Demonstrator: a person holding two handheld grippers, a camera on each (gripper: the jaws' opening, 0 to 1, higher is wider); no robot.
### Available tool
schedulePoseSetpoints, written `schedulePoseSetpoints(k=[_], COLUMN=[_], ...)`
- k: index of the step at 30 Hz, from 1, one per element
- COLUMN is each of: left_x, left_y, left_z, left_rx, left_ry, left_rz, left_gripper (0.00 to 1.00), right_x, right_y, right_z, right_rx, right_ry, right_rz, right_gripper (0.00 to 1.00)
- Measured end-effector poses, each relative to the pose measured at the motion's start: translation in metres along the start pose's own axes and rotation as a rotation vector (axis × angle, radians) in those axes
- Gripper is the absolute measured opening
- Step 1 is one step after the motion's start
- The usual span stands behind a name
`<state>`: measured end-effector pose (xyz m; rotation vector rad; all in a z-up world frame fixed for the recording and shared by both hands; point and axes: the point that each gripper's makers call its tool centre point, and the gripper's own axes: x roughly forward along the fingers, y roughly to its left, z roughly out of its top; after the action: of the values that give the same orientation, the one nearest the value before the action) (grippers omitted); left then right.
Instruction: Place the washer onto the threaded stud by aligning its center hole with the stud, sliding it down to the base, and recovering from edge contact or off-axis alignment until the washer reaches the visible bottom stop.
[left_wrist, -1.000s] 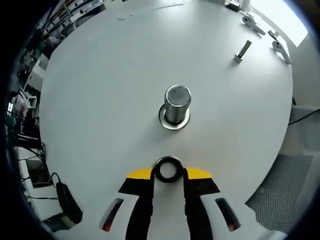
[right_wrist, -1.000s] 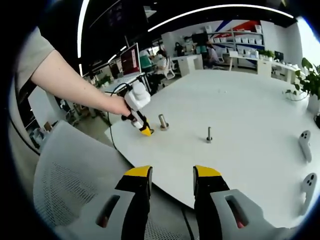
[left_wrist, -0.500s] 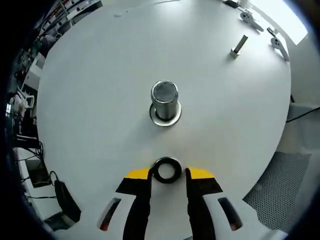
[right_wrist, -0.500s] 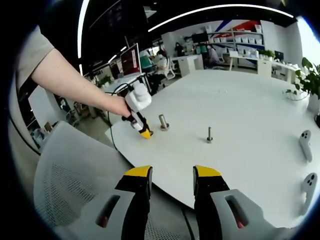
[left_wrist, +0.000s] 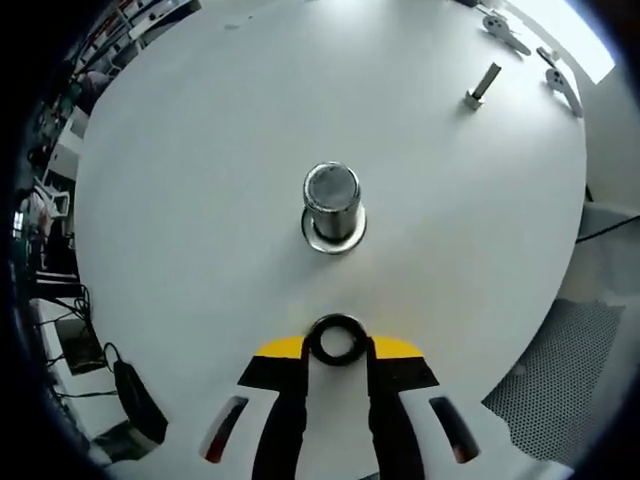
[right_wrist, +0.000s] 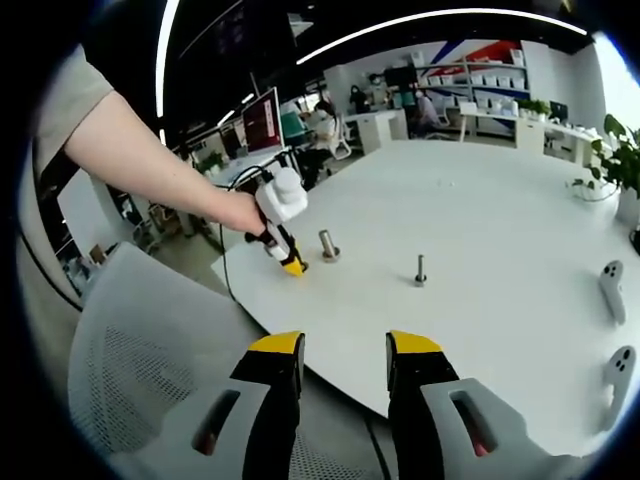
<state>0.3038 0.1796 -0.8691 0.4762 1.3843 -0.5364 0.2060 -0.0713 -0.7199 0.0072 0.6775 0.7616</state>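
Note:
In the left gripper view a dark ring-shaped washer (left_wrist: 336, 340) is pinched between the yellow-tipped jaws of my left gripper (left_wrist: 336, 348), held above the white table (left_wrist: 200, 150). Ahead of it stands the thick metal stud (left_wrist: 331, 205) on its round base, apart from the washer. The right gripper view shows the left gripper (right_wrist: 289, 262) from afar, in a person's hand, just left of the stud (right_wrist: 326, 244). My right gripper (right_wrist: 343, 352) is open, off the table's near edge, with nothing between its jaws.
A slimmer bolt (left_wrist: 482, 87) (right_wrist: 420, 268) stands upright farther along the table. White controllers (right_wrist: 608, 288) lie near the table's right edge. A mesh chair (right_wrist: 130, 340) sits below the table edge. Desks and people are in the background.
The left gripper, with the washer still in it, has shifted slightly; the stud sits a little farther from the washer than a second ago. The right gripper has not moved.

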Motion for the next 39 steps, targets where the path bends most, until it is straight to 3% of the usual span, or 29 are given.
schedulePoseSetpoints(k=[10,12,15,18,21,30,39], left_x=[0.0,-0.002,-0.005,-0.013,-0.021,-0.049,-0.076], left_y=[-0.002,0.001,-0.005,-0.006,-0.004,0.002,0.005], left_z=[0.0,0.0,0.005,0.013,0.02,0.026,0.052], left_rx=[0.03,0.099,0.095,0.124,0.212,0.283,0.334], left_ry=[-0.013,0.0,-0.013,-0.032,-0.036,-0.062,-0.119], left_rz=[-0.001,0.034,0.011,0.013,0.029,0.056,0.075], left_gripper=[0.19,0.19,0.19,0.19,0.19,0.19,0.19], right_x=[0.0,0.0,0.0,0.0,0.0,0.0,0.0], right_y=[-0.001,-0.001,-0.001,-0.001,-0.001,0.0,0.001], right_z=[-0.001,-0.001,-0.001,-0.001,-0.001,0.0,0.001], right_rx=[0.006,0.007,0.007,0.007,0.005,0.001,-0.002], right_ry=[0.002,0.003,0.004,0.004,0.003,0.001,-0.006], right_rz=[0.0,0.0,0.0,0.0,0.0,0.003,0.01], right_gripper=[0.35,0.35,0.35,0.35,0.35,0.35,0.35])
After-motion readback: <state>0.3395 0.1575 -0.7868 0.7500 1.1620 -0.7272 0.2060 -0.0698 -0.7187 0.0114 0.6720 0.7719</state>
